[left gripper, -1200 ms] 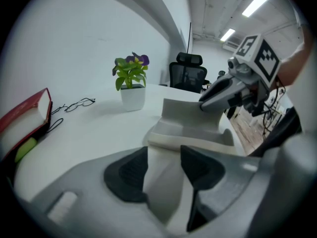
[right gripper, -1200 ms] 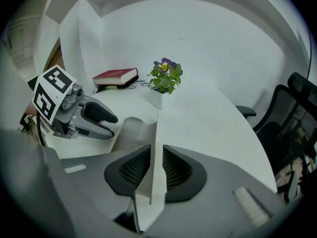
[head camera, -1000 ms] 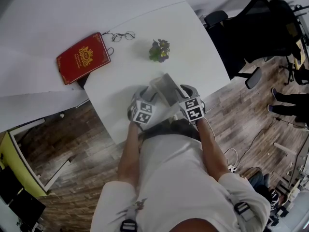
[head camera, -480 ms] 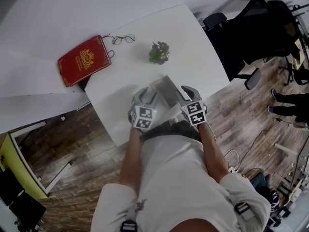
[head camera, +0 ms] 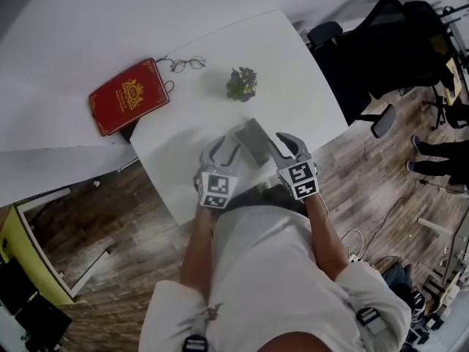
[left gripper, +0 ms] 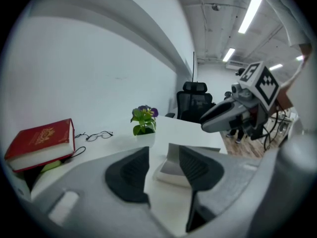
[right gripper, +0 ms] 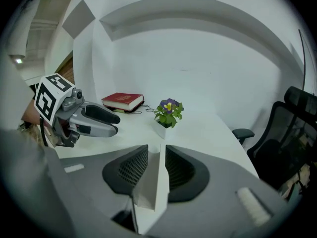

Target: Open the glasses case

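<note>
— Head view?
— I log it high over the white table (head camera: 293,72), facing steeply down, distant.
— Gripper views?
— Both low, close behind their own jaws, facing across the tabletop. The left one catches the right gripper (left gripper: 216,112); the right one, the left gripper (right gripper: 118,124). All three share the potted plant (head camera: 241,83) and red book (head camera: 129,96).

white table (head camera: 293,72) | wood-plank floor (head camera: 110,270) | black office chair (head camera: 381,42) | ceiling strip lights (left gripper: 250,14)
</note>
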`<control>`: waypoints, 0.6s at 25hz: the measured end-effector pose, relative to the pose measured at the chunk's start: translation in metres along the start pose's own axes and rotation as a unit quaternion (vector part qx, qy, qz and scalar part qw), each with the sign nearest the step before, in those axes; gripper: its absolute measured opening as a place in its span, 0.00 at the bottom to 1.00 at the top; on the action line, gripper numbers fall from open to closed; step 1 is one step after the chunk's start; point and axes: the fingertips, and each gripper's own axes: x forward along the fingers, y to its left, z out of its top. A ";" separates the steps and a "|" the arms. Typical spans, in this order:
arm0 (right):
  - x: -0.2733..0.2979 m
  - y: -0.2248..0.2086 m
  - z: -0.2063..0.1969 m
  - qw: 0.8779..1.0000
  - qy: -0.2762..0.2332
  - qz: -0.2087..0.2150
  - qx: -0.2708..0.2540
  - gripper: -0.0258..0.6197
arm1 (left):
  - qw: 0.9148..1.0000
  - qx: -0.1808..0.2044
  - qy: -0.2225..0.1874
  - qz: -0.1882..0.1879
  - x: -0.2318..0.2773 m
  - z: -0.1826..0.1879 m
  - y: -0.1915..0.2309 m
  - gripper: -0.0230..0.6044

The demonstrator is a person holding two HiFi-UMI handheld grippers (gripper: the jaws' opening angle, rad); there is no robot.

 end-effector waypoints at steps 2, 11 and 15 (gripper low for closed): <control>-0.003 0.003 0.006 1.000 -0.005 0.007 -0.006 0.21 | 1.000 0.005 -0.008 0.000 -0.004 0.008 -0.001 0.34; -0.008 0.006 0.019 1.000 -0.017 0.007 -0.013 0.21 | 1.000 0.015 -0.024 0.003 -0.008 0.022 0.000 0.34; -0.012 0.005 0.023 1.000 -0.026 0.000 -0.011 0.23 | 0.999 0.018 -0.032 0.006 -0.009 0.029 0.001 0.34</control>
